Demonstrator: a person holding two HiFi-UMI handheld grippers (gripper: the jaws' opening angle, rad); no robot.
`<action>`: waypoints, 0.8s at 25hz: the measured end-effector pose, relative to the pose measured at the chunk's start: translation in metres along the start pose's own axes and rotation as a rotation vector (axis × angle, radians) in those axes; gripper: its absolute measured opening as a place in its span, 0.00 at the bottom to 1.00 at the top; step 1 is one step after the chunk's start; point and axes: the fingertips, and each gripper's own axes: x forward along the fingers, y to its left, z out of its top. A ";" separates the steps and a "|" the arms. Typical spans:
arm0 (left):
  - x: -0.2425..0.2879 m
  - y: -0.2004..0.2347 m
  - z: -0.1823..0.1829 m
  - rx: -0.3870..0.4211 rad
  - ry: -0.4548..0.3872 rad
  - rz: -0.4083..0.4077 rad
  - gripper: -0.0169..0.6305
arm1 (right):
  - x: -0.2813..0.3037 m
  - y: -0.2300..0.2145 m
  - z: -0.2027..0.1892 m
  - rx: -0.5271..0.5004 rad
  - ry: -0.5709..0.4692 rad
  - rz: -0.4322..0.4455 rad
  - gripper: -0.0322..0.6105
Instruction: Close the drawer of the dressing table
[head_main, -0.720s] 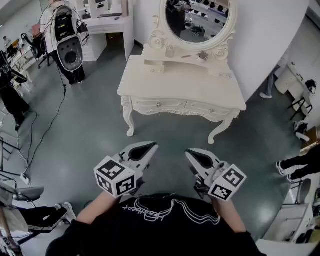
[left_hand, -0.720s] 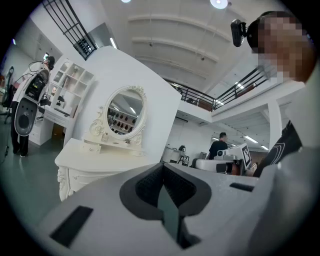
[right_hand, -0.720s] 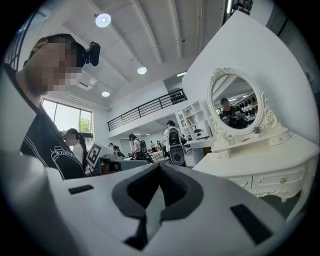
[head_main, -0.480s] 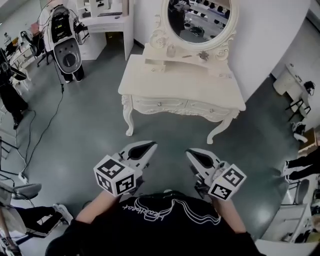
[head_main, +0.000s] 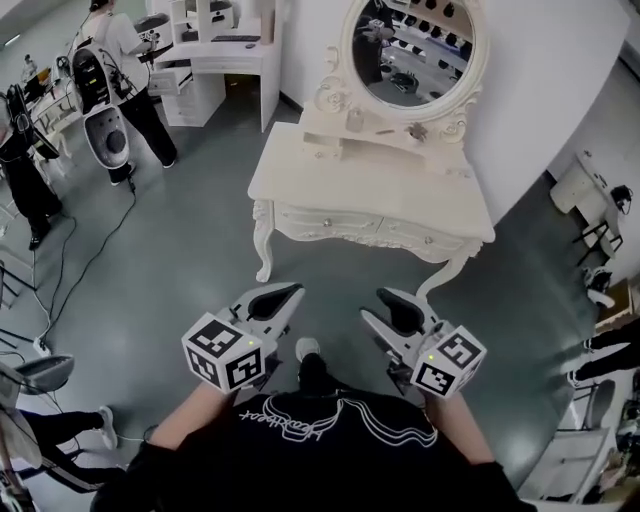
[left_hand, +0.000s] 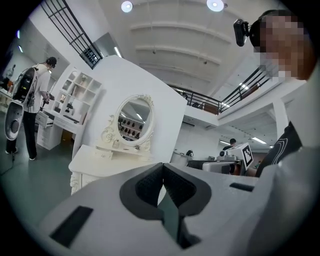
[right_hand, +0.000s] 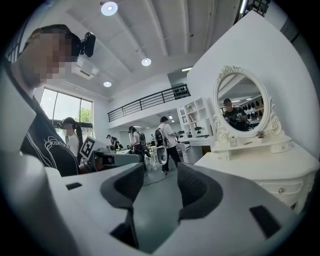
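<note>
The cream dressing table (head_main: 370, 190) with its oval mirror (head_main: 415, 50) stands ahead of me against the white wall. Two front drawers (head_main: 330, 221) with small knobs look flush. A small drawer box (head_main: 322, 146) on the top's left sticks out a little; I cannot tell how far. My left gripper (head_main: 297, 291) (left_hand: 162, 167) is held low in front of my body, well short of the table, its jaws shut and empty. My right gripper (head_main: 372, 305) (right_hand: 161, 172) hovers beside it at the same distance, open with nothing between its fingers. The table (right_hand: 270, 167) shows at the right of the right gripper view.
A person with a backpack (head_main: 110, 60) stands at the back left beside a white desk (head_main: 215, 55). Cables (head_main: 70, 280) trail over the grey floor at the left. A chair (head_main: 45, 375) stands at the lower left, white furniture (head_main: 590, 190) at the right. My shoe (head_main: 308, 350) shows between the grippers.
The view has moved closer to the dressing table and my shoe has come into view between the grippers. Both grippers keep their pose. The person at the back left has moved farther away.
</note>
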 end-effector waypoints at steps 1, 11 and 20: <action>0.000 0.003 0.001 0.005 0.001 0.009 0.03 | 0.003 -0.001 0.001 -0.004 0.001 0.012 0.39; 0.017 0.067 -0.001 -0.023 0.044 0.111 0.03 | 0.065 -0.046 -0.005 0.037 0.036 0.080 0.47; 0.093 0.175 0.008 -0.056 0.109 0.158 0.03 | 0.159 -0.142 -0.005 0.066 0.069 0.100 0.45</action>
